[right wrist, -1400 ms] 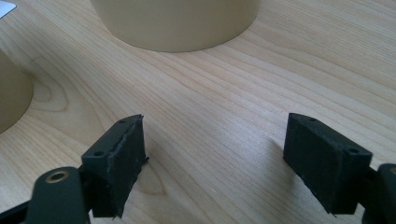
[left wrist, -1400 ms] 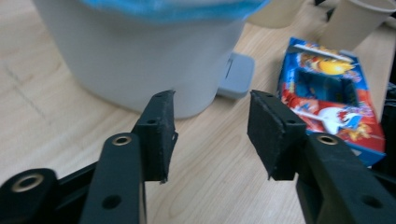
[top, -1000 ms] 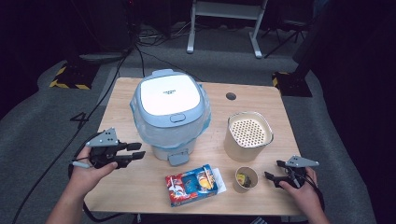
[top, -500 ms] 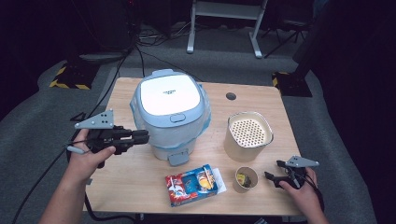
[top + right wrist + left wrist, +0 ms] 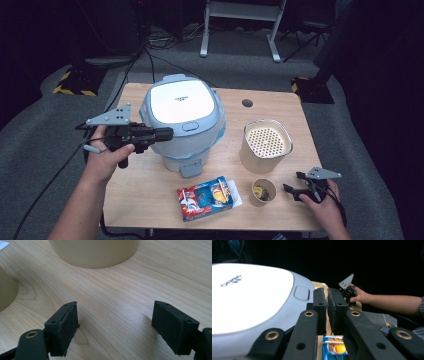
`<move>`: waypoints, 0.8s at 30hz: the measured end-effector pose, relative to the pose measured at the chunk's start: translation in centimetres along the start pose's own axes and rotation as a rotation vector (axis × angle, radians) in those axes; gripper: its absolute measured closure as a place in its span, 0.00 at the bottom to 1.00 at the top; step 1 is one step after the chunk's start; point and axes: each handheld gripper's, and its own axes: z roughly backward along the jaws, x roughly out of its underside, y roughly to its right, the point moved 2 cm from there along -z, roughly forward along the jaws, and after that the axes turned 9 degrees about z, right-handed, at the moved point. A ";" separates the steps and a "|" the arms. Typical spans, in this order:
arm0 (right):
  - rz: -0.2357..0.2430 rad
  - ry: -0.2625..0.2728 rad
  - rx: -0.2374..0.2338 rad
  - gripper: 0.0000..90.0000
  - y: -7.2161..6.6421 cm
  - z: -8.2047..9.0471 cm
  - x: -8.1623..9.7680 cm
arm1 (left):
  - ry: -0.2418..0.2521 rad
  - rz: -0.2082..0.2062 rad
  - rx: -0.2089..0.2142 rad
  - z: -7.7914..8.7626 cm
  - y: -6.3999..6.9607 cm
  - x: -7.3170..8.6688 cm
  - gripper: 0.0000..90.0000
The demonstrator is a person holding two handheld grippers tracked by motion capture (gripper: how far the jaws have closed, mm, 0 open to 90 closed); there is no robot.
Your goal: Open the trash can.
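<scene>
At nine o'clock of the rice cooker (image 5: pixel 182 117), the left gripper (image 5: pixel 167 133) is hovering, jaws just closed on nothing; bulky, smooth and rigid, its lid is likely opening by the front latch (image 5: pixel 190 126).

The cooker (image 5: pixel 182 122) lid's lettering is too small to read. In the right gripper view, the frame cuts off the pot (image 5: pixel 93 251) and cup (image 5: pixel 6 290).

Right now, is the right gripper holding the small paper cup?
No, the right gripper rests on the table with open, empty jaws, apart from the small paper cup beside it.
</scene>
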 end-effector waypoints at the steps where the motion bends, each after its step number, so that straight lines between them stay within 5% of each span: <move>1: -0.001 0.000 0.001 0.24 0.0 0.0 0.0 | 0.003 0.000 -0.020 -0.3 -0.1 -0.3 0.97; 16: 0.000 0.000 0.000 0.24 0.0 0.0 0.0 | -0.030 0.009 -0.081 -3.3 -0.8 -1.1 1.00; 24: 0.000 0.000 0.000 0.24 0.0 0.0 0.0 | -0.066 -0.022 -0.115 -4.6 -0.8 -1.2 0.99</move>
